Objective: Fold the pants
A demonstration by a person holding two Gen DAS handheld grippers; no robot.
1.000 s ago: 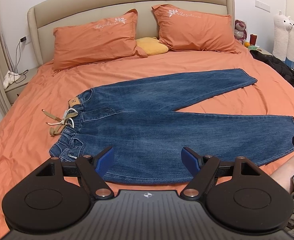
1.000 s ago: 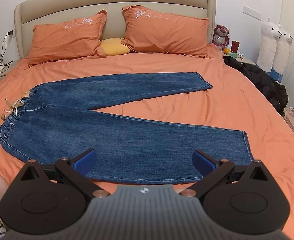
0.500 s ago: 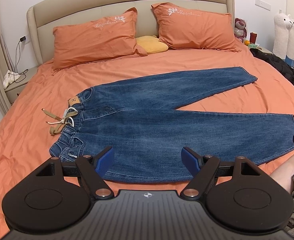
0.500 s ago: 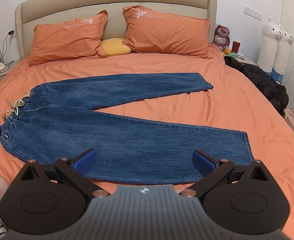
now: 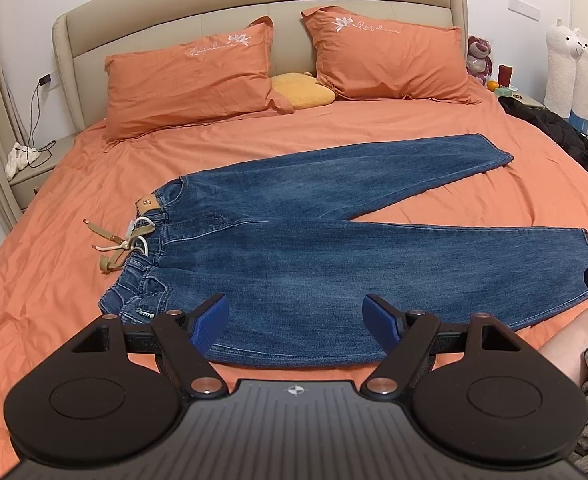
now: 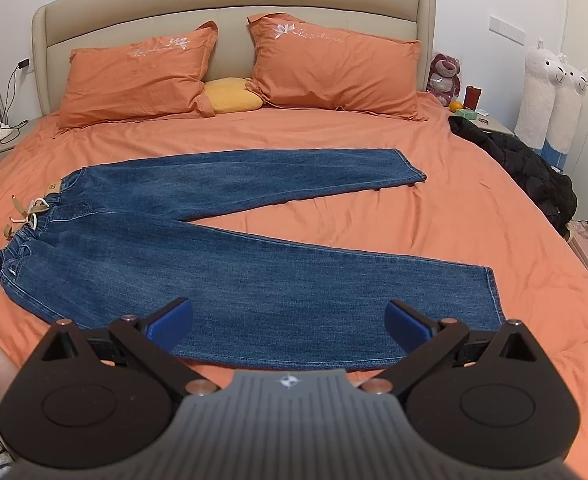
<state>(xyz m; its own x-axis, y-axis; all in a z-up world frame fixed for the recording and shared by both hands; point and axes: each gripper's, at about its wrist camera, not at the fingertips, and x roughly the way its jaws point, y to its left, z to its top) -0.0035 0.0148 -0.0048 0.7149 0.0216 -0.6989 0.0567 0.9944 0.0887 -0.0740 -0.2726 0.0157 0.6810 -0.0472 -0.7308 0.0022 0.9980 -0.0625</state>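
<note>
The jeans lie spread flat for folding; left gripper and right gripper hover before them, fingers spread.

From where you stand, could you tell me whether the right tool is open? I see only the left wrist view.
Observer: Yes, the right tool is open and holds nothing.
Operator: Thank you. Its tip hides the near hem's front corner from me; is that corner flat?
Observer: Yes, the near hem lies flat on the sheet right down to that corner.
Operator: And where does the tool hang?
Observer: Over the front edge of the jeans, left of that hem.
</note>
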